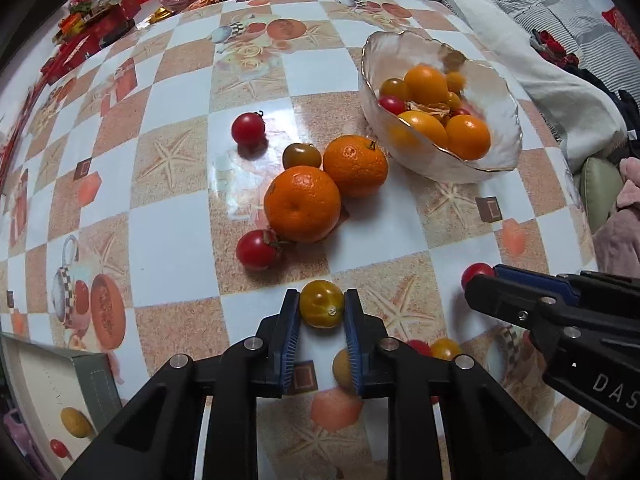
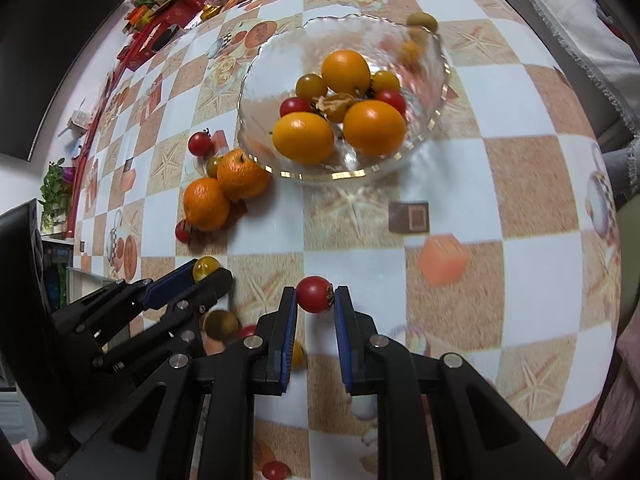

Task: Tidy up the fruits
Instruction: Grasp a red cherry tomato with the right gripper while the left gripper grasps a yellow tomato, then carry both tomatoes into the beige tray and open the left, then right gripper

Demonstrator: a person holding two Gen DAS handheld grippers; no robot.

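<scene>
My left gripper (image 1: pixel 322 305) is shut on a yellow cherry tomato (image 1: pixel 321 304), held above the table; it also shows in the right wrist view (image 2: pixel 205 269). My right gripper (image 2: pixel 315 295) is shut on a red cherry tomato (image 2: pixel 314 294), which shows in the left wrist view (image 1: pixel 476 273) too. A glass bowl (image 2: pixel 264 64) holds oranges and cherry tomatoes ahead. Two mandarins (image 1: pixel 303 203) (image 1: pixel 355 165) lie on the table left of the bowl (image 1: pixel 500 152), with red tomatoes (image 1: pixel 248 128) (image 1: pixel 257 249) and a brownish tomato (image 1: pixel 301 155) beside them.
More small tomatoes (image 1: pixel 445 348) lie on the checkered tablecloth (image 1: pixel 168 240) under the grippers. Red packets and snack bags (image 1: pixel 100 28) crowd the far left end. A box (image 1: pixel 60 392) stands at the near left. Bedding (image 1: pixel 540 40) lies beyond the right table edge.
</scene>
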